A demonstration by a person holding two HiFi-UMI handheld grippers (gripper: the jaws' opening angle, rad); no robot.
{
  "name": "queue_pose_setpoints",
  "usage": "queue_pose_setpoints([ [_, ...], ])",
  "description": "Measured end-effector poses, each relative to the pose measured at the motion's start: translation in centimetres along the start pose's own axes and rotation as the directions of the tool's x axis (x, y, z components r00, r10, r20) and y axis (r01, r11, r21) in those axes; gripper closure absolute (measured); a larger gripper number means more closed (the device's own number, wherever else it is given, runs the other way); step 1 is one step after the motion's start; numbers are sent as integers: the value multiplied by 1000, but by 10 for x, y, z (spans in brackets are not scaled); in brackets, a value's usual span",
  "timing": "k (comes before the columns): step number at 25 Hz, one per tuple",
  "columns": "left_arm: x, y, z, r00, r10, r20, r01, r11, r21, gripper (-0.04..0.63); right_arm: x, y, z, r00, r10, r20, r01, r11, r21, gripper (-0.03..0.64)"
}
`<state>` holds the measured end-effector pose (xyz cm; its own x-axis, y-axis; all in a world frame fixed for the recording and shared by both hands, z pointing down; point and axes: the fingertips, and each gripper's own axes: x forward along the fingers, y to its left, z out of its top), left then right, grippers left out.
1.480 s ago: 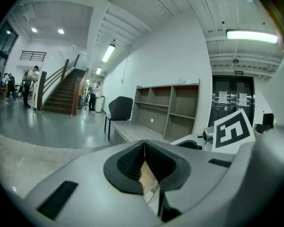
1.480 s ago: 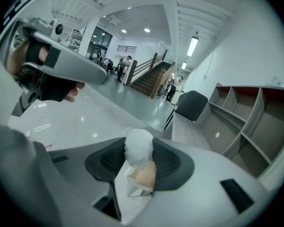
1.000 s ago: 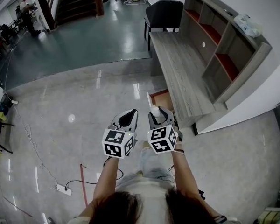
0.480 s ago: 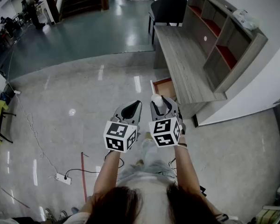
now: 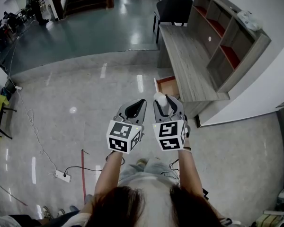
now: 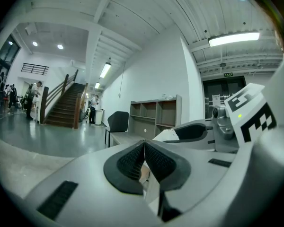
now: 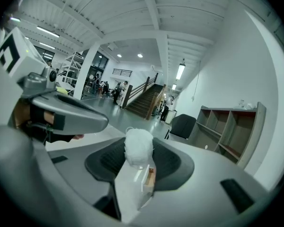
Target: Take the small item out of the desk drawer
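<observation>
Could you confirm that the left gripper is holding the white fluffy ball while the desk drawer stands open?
Not quite: it is the right gripper that holds the white fluffy ball, as the right gripper view shows. The desk drawer does stand open.

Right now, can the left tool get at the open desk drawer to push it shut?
Probably yes, after a step forward. The left tool is shut and empty, and only bare floor lies between it and the drawer; the right tool beside it holds the white ball.
</observation>
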<state>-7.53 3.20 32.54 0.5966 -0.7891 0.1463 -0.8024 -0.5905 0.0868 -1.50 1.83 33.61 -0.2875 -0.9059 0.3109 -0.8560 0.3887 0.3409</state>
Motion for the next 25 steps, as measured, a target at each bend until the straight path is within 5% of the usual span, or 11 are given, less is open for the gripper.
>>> queue_pose_setpoints([
  [25, -1, -79, 17, 995, 99, 25, -99, 995, -18, 580, -74, -40, 1, 991, 82, 102, -76, 996, -56, 437],
])
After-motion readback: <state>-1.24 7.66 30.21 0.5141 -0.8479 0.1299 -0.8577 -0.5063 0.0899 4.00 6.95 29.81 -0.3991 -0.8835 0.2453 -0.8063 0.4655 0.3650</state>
